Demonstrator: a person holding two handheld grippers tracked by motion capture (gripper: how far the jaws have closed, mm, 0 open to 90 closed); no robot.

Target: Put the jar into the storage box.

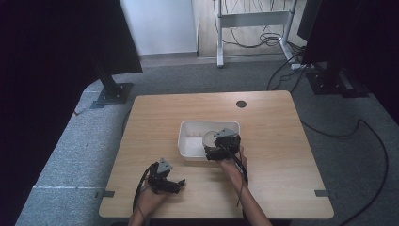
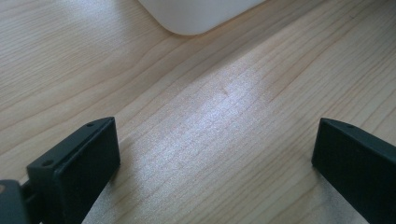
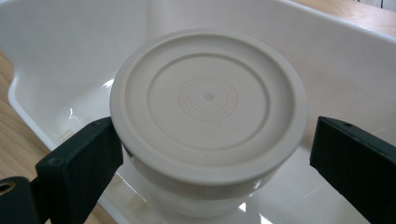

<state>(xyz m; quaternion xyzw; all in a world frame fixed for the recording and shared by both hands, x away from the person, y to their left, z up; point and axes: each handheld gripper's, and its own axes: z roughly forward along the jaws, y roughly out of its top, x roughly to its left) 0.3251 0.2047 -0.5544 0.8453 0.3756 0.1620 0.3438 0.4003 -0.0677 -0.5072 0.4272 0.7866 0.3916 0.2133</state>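
A round off-white container with a ribbed lid [image 3: 208, 100] stands inside a white plastic bin [image 3: 70, 46] in the middle of the wooden table [image 1: 273, 141]. My right gripper [image 3: 212, 161] is open, its two black jaws on either side of the container below the lid. The left jaw is at the container's wall and the right jaw stands a little off it. In the high view the right gripper [image 1: 217, 149] reaches over the bin's near wall to the container [image 1: 209, 137]. My left gripper [image 2: 215, 158] is open over bare wood, nothing between its jaws, near the table's front left [image 1: 175, 184].
A rounded corner of the bin [image 2: 196, 14] lies ahead of the left gripper. A round cable hole [image 1: 241, 104] sits near the table's far edge. Black stands and cables are on the carpet around the table.
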